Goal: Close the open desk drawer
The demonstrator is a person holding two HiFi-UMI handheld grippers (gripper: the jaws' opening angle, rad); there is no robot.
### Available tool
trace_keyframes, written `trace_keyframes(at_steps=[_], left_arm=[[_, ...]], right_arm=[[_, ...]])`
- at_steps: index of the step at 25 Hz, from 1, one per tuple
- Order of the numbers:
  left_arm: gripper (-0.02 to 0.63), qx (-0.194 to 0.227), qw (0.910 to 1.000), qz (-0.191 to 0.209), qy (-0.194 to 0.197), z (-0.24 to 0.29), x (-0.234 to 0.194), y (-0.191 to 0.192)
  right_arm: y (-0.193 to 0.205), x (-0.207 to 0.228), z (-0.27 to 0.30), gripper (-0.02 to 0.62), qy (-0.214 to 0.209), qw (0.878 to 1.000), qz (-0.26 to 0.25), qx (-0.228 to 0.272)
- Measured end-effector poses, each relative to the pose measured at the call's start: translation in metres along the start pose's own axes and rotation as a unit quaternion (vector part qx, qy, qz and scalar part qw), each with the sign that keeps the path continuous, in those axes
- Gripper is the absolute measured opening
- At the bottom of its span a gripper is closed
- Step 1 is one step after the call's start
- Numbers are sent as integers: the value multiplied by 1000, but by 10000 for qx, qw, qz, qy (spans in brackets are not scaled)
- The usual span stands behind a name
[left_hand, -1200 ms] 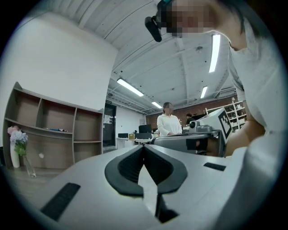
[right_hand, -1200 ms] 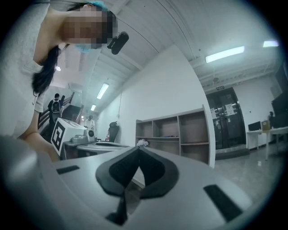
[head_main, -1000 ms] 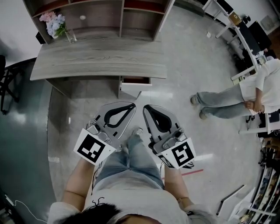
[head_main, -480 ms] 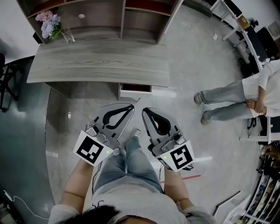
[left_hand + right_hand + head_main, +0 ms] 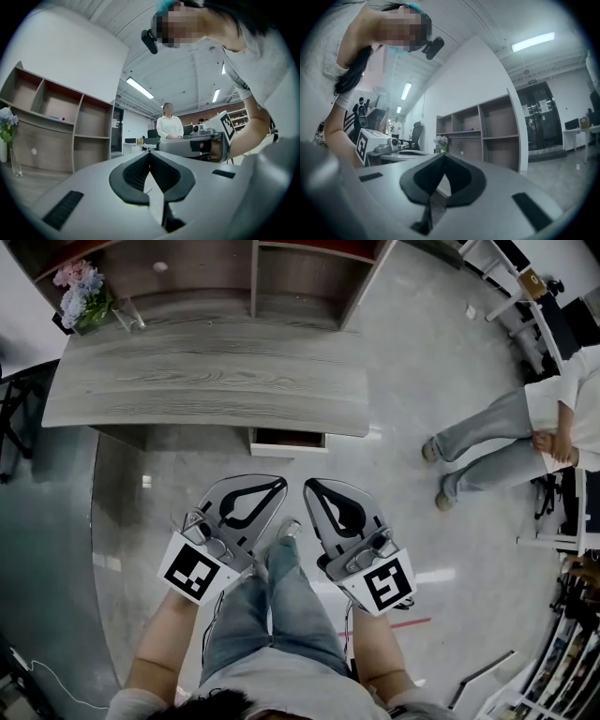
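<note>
Print showed as bold black-and-white square markers [image 5: 195,570], one on the cube of the left gripper [image 5: 277,485] and one on the cube of the right gripper [image 5: 312,487]. Each gripper's dark looped pads were pressed together at the tips with nothing pinched between them. The two were held side by side above the person's own jeans-clad legs [image 5: 272,606].

The drawer [image 5: 288,440], white-fronted and pulled out, sat under the near edge of the grey wood-grain desk [image 5: 206,371]. It lay at 12 o'clock from the grippers and apart from both, with only floor between.

At 10 o'clock, on the desk's far corner, a glass vase [image 5: 128,317] held pink and pale blue flowers [image 5: 80,294]. A wooden shelf unit [image 5: 309,273] with open compartments stood behind the desk at 12 o'clock. A bystander [image 5: 497,437] in pale jeans and a white top was at 2 o'clock, well apart from the desk. White tables [image 5: 511,296] stood at 1 o'clock. A black chair [image 5: 11,409] at 9 o'clock was cut by the picture's edge. A short red tape strip [image 5: 412,622] lay at 5 o'clock.

The floor [image 5: 422,362] was pale grey and glossy, with a darker greenish band [image 5: 47,521] at 9 o'clock. The gripper views showed white walls, ceiling strip lights [image 5: 138,88] and glass doors [image 5: 543,122].
</note>
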State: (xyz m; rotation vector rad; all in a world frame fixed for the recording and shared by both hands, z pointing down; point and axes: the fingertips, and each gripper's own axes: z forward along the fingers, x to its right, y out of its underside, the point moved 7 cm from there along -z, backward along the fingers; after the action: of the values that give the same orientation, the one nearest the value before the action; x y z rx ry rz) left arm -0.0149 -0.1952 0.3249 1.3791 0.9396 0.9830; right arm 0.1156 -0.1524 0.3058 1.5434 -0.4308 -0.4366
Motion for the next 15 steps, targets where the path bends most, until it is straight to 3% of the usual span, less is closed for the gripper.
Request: trace_keyframes(at_steps=[15], left_arm=[[9, -336, 9993, -88, 156, 19, -11, 92]], right_arm=[[90, 14, 2, 8, 212, 9995, 240, -37]])
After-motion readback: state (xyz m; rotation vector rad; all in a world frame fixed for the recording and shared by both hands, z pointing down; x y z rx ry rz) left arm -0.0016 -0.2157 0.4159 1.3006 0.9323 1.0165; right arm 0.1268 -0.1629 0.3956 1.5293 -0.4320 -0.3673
